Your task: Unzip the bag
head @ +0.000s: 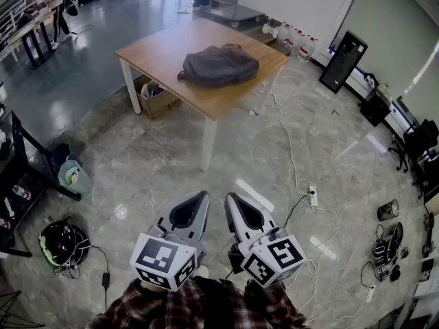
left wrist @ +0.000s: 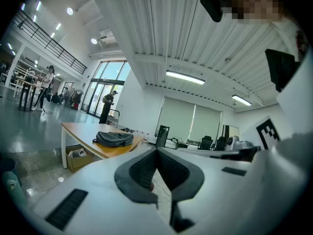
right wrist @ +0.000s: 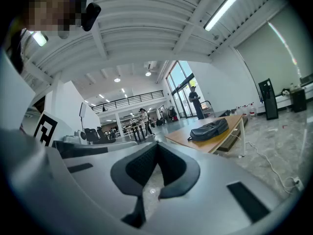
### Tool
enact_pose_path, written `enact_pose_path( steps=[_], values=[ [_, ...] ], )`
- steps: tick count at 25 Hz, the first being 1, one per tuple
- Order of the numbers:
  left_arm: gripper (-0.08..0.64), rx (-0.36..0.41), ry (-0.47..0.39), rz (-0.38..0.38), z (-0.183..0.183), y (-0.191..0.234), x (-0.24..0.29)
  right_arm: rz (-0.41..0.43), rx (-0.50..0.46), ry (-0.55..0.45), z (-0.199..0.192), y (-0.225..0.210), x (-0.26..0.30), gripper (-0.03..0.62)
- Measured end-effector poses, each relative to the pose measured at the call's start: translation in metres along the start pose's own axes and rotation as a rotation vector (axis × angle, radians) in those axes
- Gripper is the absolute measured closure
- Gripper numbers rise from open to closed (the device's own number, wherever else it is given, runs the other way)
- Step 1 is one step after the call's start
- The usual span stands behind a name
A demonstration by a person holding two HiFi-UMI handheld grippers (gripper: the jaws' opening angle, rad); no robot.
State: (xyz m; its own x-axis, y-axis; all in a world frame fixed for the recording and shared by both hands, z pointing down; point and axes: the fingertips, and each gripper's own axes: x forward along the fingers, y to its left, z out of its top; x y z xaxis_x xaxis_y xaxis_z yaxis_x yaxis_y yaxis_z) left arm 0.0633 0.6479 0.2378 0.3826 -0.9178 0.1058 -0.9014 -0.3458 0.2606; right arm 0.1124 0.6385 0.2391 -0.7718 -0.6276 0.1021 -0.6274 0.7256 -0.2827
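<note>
A grey backpack lies flat on a wooden table with white legs, well ahead of me across the floor. It also shows small and distant in the left gripper view, backpack, and in the right gripper view, backpack. My left gripper and right gripper hang side by side low in the head view, far short of the table. On both the jaws meet at the tips, with nothing between them, as seen up close on the left gripper and the right gripper.
A cardboard box sits under the table. White cables and a power strip trail over the marble floor at right. A black helmet-like object, a bin and a dark rack stand at left. Bottles line the far wall.
</note>
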Motion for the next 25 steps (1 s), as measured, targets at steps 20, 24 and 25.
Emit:
enact_pose_path(
  steps=[20,24,25],
  values=[
    [0.554,0.076,-0.009,-0.097,0.099,0.210,0.177,-0.083,0.003,-0.112,0.084,-0.095,0.260,0.584],
    [0.554,0.048,0.021,-0.111,0.089,0.229,0.202,-0.119,0.030,-0.098,0.078,-0.117,0.278,0.585],
    [0.554,0.043,0.027,-0.115,0.087,0.232,0.211,-0.130,0.035,-0.094,0.078,-0.126,0.282,0.584]
  ],
)
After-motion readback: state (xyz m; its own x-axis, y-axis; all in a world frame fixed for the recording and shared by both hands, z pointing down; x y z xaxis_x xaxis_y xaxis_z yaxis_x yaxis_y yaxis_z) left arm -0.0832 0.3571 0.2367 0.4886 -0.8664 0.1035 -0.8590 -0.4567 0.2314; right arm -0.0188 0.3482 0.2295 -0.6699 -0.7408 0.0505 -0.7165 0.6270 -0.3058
